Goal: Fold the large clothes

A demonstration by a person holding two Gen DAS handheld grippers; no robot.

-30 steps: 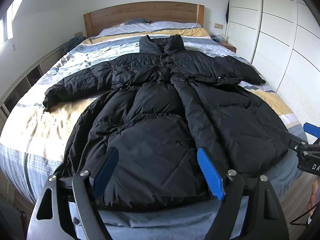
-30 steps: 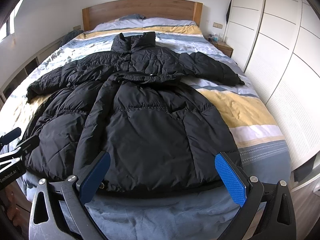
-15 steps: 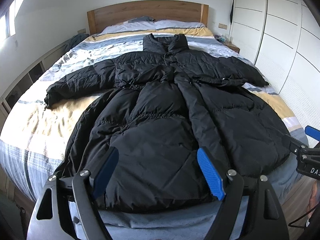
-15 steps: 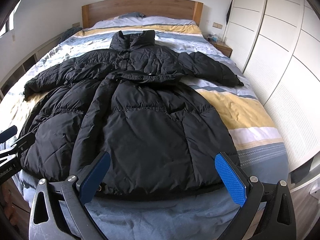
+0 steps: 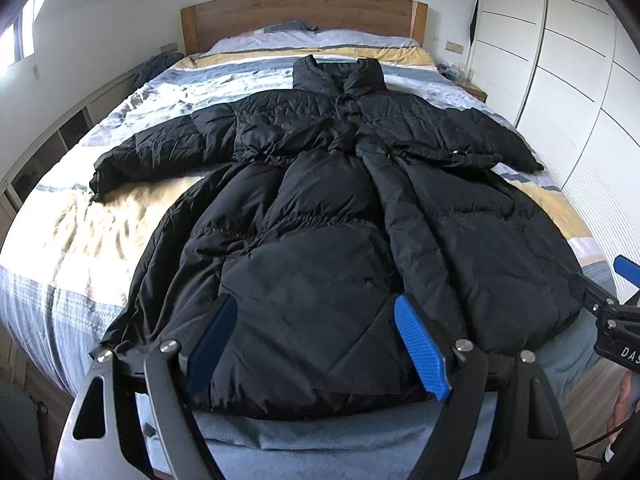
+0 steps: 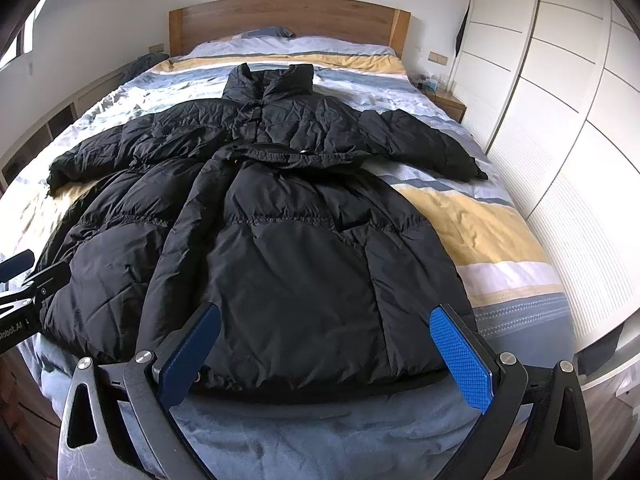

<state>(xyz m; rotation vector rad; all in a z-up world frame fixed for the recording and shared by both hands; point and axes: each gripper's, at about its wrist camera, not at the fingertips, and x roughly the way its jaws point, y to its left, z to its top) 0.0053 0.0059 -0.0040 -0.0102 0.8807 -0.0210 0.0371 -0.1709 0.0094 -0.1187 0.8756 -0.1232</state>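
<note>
Both tools are creeping in toward the hem over the last second: left tool (image 5: 316, 344) is hovering with fingers apart, gripping nothing. The black puffer coat (image 5: 332, 216) is lying spread flat on the bed (image 5: 60, 240), unfolded. Right tool (image 6: 324, 352) is hanging wide apart too, so folding isn't starting yet.

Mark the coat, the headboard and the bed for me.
coat (image 5: 320, 264): left wrist view, on the lower front panel.
headboard (image 6: 288, 16): right wrist view, on the wooden face.
bed (image 6: 472, 216): right wrist view, on a bare yellow stripe of the cover.
</note>
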